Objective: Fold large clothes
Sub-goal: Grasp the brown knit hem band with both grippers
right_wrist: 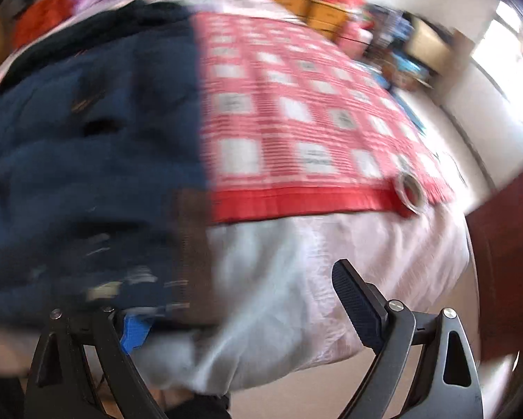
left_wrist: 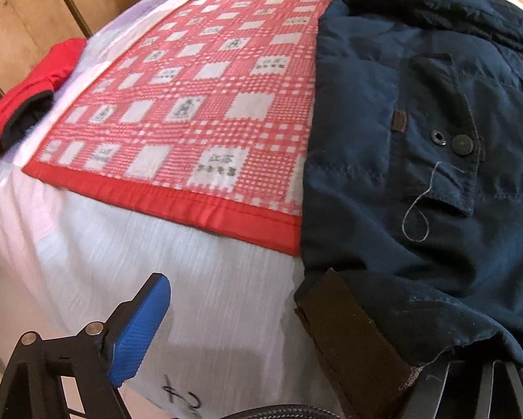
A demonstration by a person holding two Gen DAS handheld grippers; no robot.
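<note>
While both ribbed-padded tools (left_wrist: 289,342) (right_wrist: 247,310) gape apart, a quilted navy jacket (left_wrist: 418,139) overlaps the checked mat (left_wrist: 205,97).

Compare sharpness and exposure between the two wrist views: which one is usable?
Left wrist view: mostly sharp, stitching and snap buttons on the dark navy padded jacket readable, slight smear at the left edge, even lighting. Right wrist view: heavy motion blur across the jacket and the red-and-white checked quilted mat, strong fisheye curvature, window at upper right blown out; only the right gripper stays crisp.
</note>
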